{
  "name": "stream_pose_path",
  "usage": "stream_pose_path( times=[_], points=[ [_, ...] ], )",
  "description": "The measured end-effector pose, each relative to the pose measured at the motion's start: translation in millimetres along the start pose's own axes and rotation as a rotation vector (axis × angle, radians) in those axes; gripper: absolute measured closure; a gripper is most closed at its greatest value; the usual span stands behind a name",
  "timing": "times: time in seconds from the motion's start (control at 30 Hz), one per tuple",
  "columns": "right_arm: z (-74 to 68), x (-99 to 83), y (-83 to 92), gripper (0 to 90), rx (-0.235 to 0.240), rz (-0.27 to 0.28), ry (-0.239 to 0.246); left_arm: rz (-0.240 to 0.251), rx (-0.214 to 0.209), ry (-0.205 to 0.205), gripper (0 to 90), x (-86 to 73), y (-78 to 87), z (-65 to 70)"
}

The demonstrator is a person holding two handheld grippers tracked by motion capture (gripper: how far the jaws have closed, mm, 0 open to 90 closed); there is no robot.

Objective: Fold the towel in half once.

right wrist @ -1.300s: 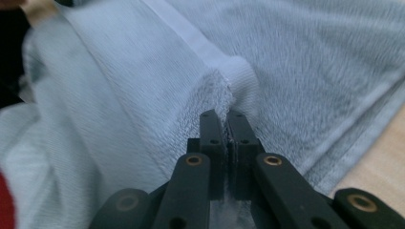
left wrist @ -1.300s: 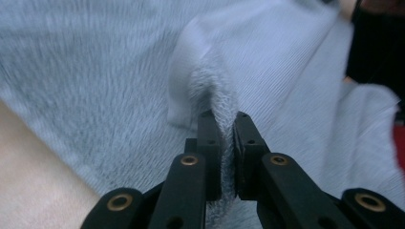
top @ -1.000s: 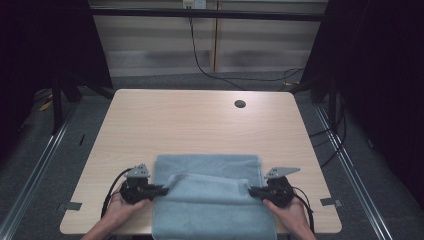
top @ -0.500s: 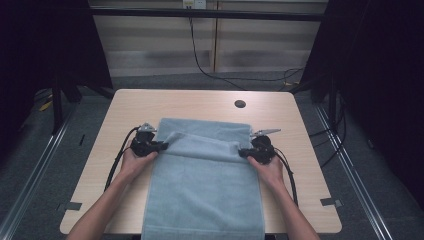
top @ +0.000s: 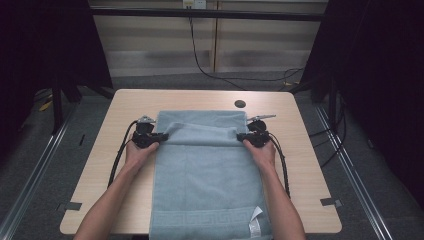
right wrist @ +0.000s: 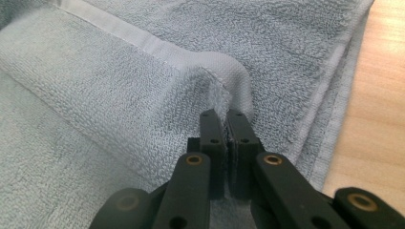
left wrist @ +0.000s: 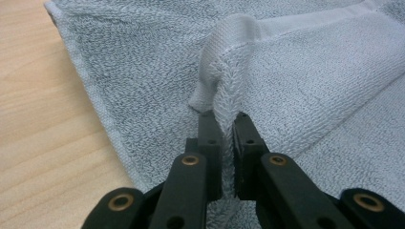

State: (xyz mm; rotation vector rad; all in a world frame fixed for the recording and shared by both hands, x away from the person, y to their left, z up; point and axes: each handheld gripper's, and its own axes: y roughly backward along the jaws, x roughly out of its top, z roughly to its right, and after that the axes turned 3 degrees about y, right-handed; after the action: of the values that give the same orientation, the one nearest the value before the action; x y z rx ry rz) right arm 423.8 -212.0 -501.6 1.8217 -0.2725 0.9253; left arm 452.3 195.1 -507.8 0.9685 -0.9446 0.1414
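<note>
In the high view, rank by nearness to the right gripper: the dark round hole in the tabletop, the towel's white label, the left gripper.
From the right gripper:
1. Dark round hole, just beyond it.
2. Left gripper, across the towel.
3. White label, at the near edge.

Bare forearms, no sleeves showing. Each hand carries black two-jaw tongs — left tongs [top: 161, 136], right tongs [top: 242, 136] — with a grey three-cornered plate at 12 o'clock and a black cable looping back toward 6. Brass-ringed screws stud the matte black jaw arms.
</note>
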Motion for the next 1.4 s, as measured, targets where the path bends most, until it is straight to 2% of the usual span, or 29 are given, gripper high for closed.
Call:
stream_pose_path(
  times=[0.07,0.1,0.13,0.23,0.4,0.47,0.57,0.63,0.67,0.83,1.0,1.13,1.27,1.33,1.4],
  points=[
    [4.6,3.1,7.4,87.1,0.019,0.031,-0.023,0.002,-0.006,0.016,84.6,1.7,3.7,1.6],
    [7.8,5.2,14.1,87.1,0.045,0.075,-0.043,0.010,-0.012,0.020,84.5,2.5,6.2,2.2],
    [8.9,6.6,18.5,87.1,0.056,0.093,-0.049,0.030,-0.019,0.020,84.6,4.1,10.9,3.7],
    [9.5,13.5,36.2,87.0,0.067,0.149,-0.028,0.094,-0.061,0.025,84.5,11.2,27.8,9.5],
    [5.4,25.7,63.0,86.9,0.085,0.242,-0.015,0.179,-0.104,0.000,84.4,24.4,58.0,21.5],
    [3.1,31.0,73.3,86.8,0.088,0.268,-0.005,0.207,-0.117,-0.020,84.3,29.1,70.4,26.2],
    [-0.4,37.8,90.3,86.8,0.096,0.321,0.009,0.243,-0.115,-0.017,83.9,34.1,86.8,32.7],
    [-2.3,40.5,103.3,86.8,0.122,0.387,0.003,0.289,-0.147,-0.005,83.9,36.0,100.4,37.5],
    [-3.8,41.7,109.3,86.8,0.140,0.410,0.001,0.295,-0.152,-0.013,84.0,37.1,106.6,40.9],
    [-16.0,44.4,137.8,86.9,0.157,0.457,0.052,0.355,-0.183,-0.054,84.1,39.1,135.6,59.0],
    [-31.8,39.3,171.1,86.8,0.164,0.488,0.111,0.378,-0.202,-0.095,84.1,38.0,162.8,75.8],
    [-44.7,30.2,196.1,86.9,0.172,0.493,0.159,0.403,-0.210,-0.121,84.1,32.6,180.9,89.1],
    [-58.0,10.7,216.7,86.8,0.187,0.491,0.193,0.403,-0.237,-0.149,83.9,12.7,190.7,103.1],
    [-63.0,-5.1,221.0,86.9,0.213,0.488,0.191,0.376,-0.241,-0.158,83.8,-5.5,188.0,107.8],
    [-67.9,-24.7,219.2,86.8,0.212,0.447,0.201,0.329,-0.234,-0.157,83.8,-21.1,180.6,110.1]
  ],
)
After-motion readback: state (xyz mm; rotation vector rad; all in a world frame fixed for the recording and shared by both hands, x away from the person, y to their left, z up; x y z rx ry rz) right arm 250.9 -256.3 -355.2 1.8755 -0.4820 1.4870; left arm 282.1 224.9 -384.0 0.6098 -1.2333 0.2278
